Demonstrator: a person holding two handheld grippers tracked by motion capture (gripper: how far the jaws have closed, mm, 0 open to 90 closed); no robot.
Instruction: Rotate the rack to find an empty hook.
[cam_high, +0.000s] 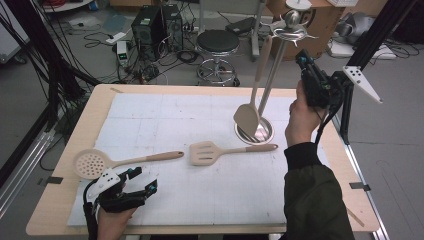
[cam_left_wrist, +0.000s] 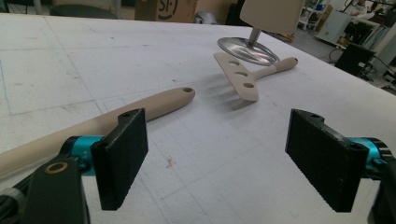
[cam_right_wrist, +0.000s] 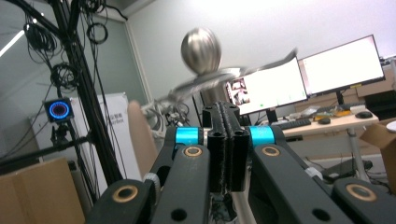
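Observation:
A metal utensil stand (cam_high: 274, 75) rises from a round base (cam_high: 255, 131) at the right of the white mat. From its hooks hangs a beige solid spatula (cam_high: 248, 117). A beige slotted turner (cam_high: 202, 152) lies flat on the mat, and a beige skimmer (cam_high: 90, 163) lies at the left. My left gripper (cam_high: 135, 187) rests open near the front edge, just right of the skimmer's handle (cam_left_wrist: 159, 102); nothing is between its pads (cam_left_wrist: 121, 154). My right gripper (cam_high: 302, 60) is raised beside the stand's top, jaws shut with nothing seen between them, the stand's ball (cam_right_wrist: 201, 44) just beyond.
The mat (cam_high: 200, 195) covers most of a wooden table (cam_high: 75, 145). A black frame post (cam_high: 370, 40) stands off the right edge. Behind the table are a stool (cam_high: 217, 42), computer cases (cam_high: 150, 25), cables and a cardboard box (cam_high: 325, 25).

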